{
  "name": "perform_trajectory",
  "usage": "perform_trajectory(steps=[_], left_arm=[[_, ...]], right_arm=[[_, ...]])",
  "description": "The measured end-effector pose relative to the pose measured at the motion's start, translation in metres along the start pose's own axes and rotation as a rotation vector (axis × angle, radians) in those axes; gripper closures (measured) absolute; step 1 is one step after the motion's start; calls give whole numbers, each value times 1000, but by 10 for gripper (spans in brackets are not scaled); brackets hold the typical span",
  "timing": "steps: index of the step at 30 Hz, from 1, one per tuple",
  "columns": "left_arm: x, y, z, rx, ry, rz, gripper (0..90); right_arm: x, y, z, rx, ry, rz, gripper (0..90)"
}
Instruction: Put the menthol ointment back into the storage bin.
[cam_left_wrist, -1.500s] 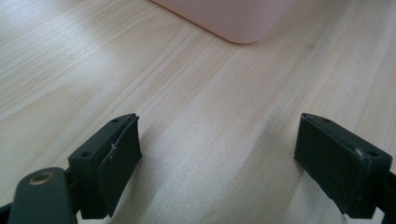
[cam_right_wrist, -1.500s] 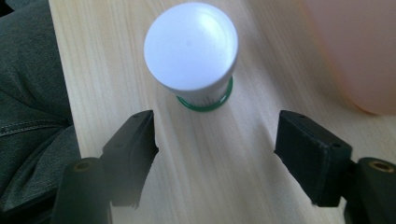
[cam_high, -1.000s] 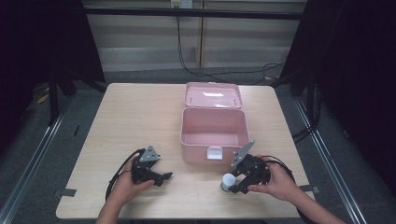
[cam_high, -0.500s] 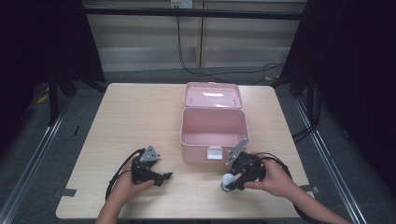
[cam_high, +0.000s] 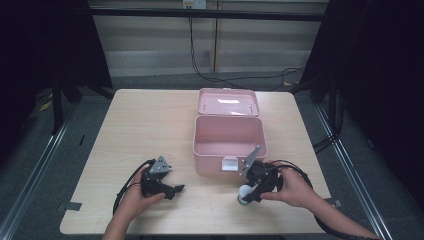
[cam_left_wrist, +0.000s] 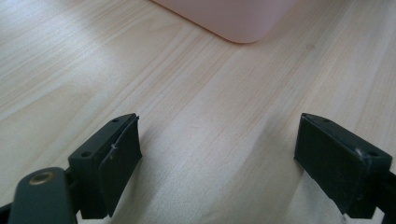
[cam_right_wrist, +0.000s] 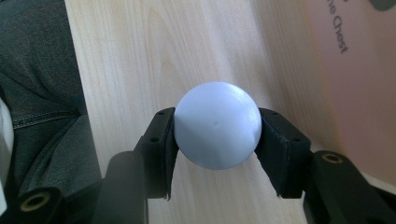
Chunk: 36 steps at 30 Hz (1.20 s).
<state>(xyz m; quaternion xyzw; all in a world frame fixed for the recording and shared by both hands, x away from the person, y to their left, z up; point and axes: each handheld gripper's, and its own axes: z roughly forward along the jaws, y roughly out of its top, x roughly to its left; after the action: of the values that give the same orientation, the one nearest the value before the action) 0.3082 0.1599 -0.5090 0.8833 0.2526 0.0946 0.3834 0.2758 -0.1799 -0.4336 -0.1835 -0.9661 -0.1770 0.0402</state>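
Near front edge of table, rt side: right gripper clamped on one pale ball, just in front of pink box. High view hides most of ball behind gripper body; colour hard to call there. Right gripper view gives it plainly: pale blue-white ball, both pads pressed on its sides, jaws having just closed in on it. Whether ball rests on tabletop or is lifted, can't tell. Box wall cut off at frame edge, partial lettering on it.

Count: 1 ball, 1 box (lid open, interior looks bare), 2 grippers.

Left gripper low over table, front-left; left gripper view shows jaws wide apart, nothing between, only a box corner showing.
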Motion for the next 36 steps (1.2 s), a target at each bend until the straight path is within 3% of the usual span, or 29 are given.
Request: perform_trajectory(steps=[19, 36], left_arm=[[0, 0, 0, 0, 1, 0, 138], [0, 0, 0, 0, 1, 1, 138]], right_arm=[[-5, 12, -36, 23, -7, 26, 502], [-7, 29, -74, -5, -5, 27, 502]])
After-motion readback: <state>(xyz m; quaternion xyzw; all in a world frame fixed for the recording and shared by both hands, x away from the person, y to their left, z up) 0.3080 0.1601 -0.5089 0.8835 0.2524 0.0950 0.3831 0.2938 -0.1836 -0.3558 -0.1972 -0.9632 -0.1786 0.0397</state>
